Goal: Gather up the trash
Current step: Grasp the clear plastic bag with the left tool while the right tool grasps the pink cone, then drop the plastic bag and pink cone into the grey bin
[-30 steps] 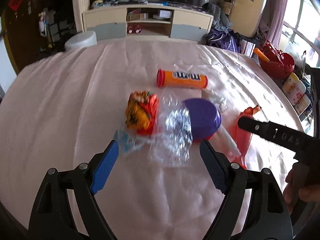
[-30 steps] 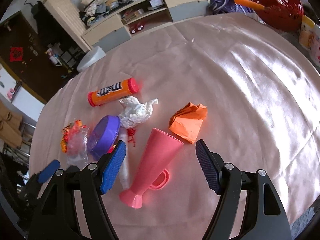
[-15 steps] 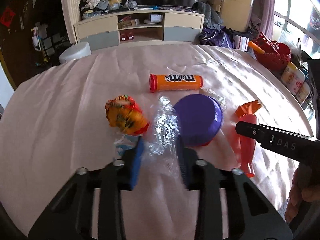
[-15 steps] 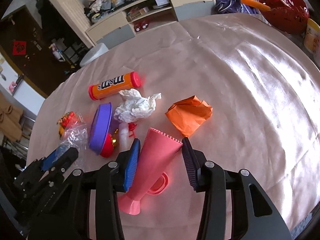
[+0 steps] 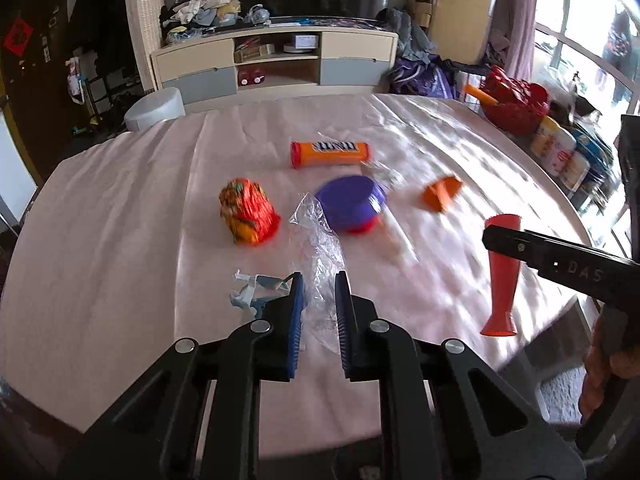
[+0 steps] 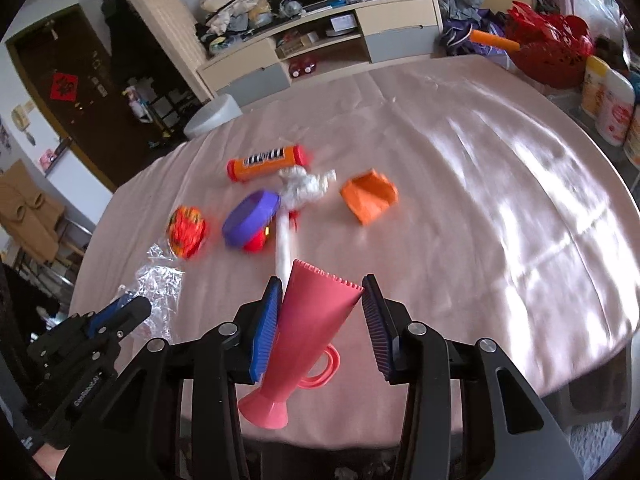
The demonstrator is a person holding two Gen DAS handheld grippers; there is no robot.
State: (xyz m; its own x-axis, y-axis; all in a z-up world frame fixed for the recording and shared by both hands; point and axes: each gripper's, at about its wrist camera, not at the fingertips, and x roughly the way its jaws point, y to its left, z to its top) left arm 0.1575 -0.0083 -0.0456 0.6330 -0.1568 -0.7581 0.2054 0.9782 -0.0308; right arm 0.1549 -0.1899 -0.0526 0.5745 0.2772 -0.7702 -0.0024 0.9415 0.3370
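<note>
step: pick-up underway, both grippers loaded, judged lifting clear of the table point(image 5: 120, 240)
left gripper point(image 5: 319, 292): jaws have just been closing, now narrow, pinching the clear plastic wrapper point(image 5: 320, 248); wrapper trails forward toward the purple lid
right gripper point(image 6: 320, 300): jaws mid-width, clamped on the wide end of the pink plastic cup point(image 6: 304, 332); serrated rim up, foot hanging down at the near table edge
right gripper in left view: black finger point(image 5: 520, 246) across the cup
left on cloth: orange candy tube point(image 5: 330, 153) far middle; crumpled red-orange snack bag point(image 5: 248, 216); purple lid point(image 5: 350, 204) over something red; orange paper wad point(image 5: 440, 194); white tissue wad point(image 6: 304, 186); white stick point(image 6: 283, 248); pale blue torn scrap point(image 5: 256, 290) just beside the left jaws
next move: judged carry both to a bin; none seen in either view, so it must be found first; wrapper is limp, may snag or slip
risk: cup grip off-centre, could pivot
writing: tube label too blurred to read; "DAS" on the right gripper finger; red door sign point(image 6: 64, 86), character not legible
</note>
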